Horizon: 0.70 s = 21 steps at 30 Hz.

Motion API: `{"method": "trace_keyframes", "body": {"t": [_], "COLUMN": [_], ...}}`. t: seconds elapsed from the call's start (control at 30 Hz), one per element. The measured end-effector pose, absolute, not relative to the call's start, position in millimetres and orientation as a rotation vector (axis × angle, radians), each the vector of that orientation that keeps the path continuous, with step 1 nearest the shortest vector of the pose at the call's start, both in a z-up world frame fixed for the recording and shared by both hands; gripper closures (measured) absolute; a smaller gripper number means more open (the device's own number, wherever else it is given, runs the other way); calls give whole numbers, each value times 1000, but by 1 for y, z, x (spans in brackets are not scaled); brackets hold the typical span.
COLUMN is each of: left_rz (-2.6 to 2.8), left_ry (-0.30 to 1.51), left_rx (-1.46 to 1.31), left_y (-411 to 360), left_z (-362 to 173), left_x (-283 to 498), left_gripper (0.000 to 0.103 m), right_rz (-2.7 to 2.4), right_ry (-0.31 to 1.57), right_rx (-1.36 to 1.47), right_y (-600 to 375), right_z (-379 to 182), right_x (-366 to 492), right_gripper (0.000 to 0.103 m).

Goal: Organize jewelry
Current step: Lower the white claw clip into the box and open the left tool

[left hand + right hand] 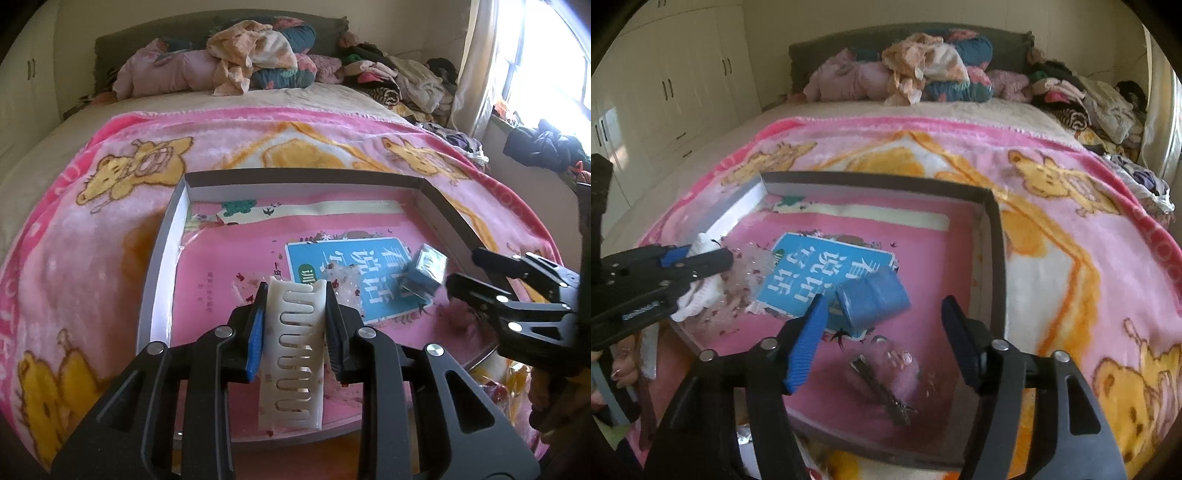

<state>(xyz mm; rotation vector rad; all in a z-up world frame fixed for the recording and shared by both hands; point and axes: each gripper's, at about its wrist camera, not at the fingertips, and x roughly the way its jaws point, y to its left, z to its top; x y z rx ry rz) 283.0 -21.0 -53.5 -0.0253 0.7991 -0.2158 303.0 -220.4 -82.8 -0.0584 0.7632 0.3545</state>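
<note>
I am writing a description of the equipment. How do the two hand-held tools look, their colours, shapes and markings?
Both are black, angular, linked-bar frames with round silver pivot pins. The left tool has ribbed fingers, one blue pad and one black; small white lettering, unreadable, shows on its side in the right wrist view. The right tool has a ribbed blue pad and a darker ribbed one.

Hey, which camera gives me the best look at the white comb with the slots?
The left wrist view. There the white comb fills the centre, clamped between the left gripper fingers, its slots plain to see. The right wrist view shows only white bits of it behind that gripper at the far left, slots hidden.
</note>
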Motion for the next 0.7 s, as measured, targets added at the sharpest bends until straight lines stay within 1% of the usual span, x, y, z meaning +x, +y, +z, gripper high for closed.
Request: {"method": "trace_keyframes", "body": {"t": [0.03, 0.1, 0.13, 0.2, 0.27, 0.33, 0.37, 0.53, 0.57, 0.67, 0.7], "left_rz": [-218, -215, -213, -207, -194, -186, -181, -165, -160, -156, -154], "left_ry": [799, 795, 792, 784, 772, 761, 755, 727, 719, 697, 687], "left_rx": [-29, -33, -33, -34, -38, -45, -48, -67, -70, -69, -69], "left_y": [-21, -21, -21, -21, -20, -18, -17, -13, -12, -10, -10], "left_z": [-53, -53, -53, -51, -49, -46, -44, -35, -32, -27, -24], "left_x": [282, 282, 281, 279, 276, 273, 271, 263, 261, 255, 252], "left_gripper": [80, 71, 70, 63, 57, 54, 49, 35, 31, 28, 24], "right_rz": [353, 350, 349, 341, 334, 328, 324, 306, 305, 300, 300], "right_ry": [757, 739, 733, 718, 703, 693, 686, 657, 652, 636, 633], "right_rx": [-55, -44, -40, -36, -26, -24, -26, -36, -38, -39, -39], "right_y": [-222, -226, -227, -231, -235, -236, -238, -243, -244, -245, -246], "right_z": [-81, -76, -74, -70, -66, -63, -61, -53, -52, -47, -46], "right_x": [301, 295, 293, 287, 281, 277, 274, 261, 258, 251, 248], "right_gripper": [34, 30, 29, 26, 21, 20, 19, 14, 12, 12, 12]}}
